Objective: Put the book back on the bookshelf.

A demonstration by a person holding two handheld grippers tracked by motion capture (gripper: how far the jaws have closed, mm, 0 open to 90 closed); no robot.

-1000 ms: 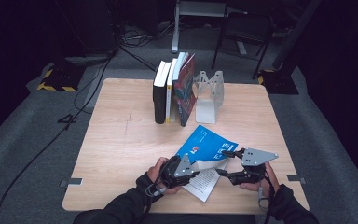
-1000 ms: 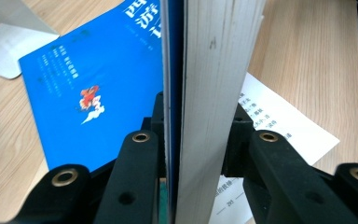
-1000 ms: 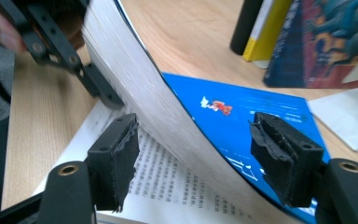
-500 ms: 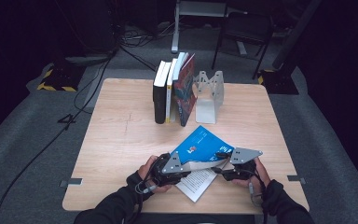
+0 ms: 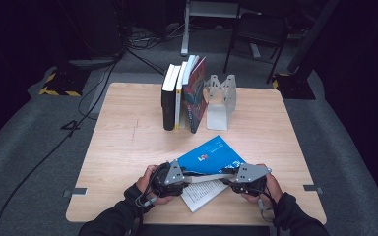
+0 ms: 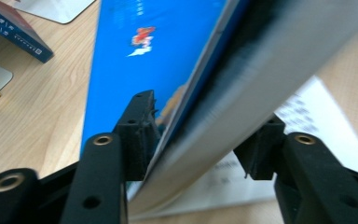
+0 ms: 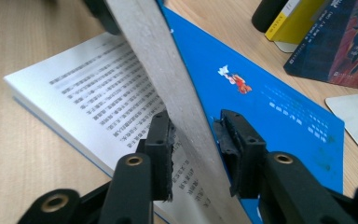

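Observation:
A blue-covered book (image 5: pixel 211 155) lies open near the table's front edge, its lower printed page (image 5: pixel 204 194) flat on the wood. My left gripper (image 5: pixel 179 174) is shut on the raised cover and page block from the left. My right gripper (image 5: pixel 229 176) is shut on the same block from the right. In the left gripper view the pads (image 6: pixel 137 135) clamp the blue cover (image 6: pixel 135 60) and the grey page edge. In the right gripper view the gripper (image 7: pixel 193 135) pinches the page block, with the printed page (image 7: pixel 98 88) to its left and the blue cover (image 7: pixel 270 102) to its right.
Several books (image 5: pixel 182 93) stand upright at the back middle of the wooden table (image 5: pixel 123 142), leaning against a grey metal bookend (image 5: pixel 221 101). Cables and a chair sit on the dark floor beyond the far edge.
Both hands and grippers have shifted a little to the left, and the book's raised half has moved with them. The standing books have not moved.

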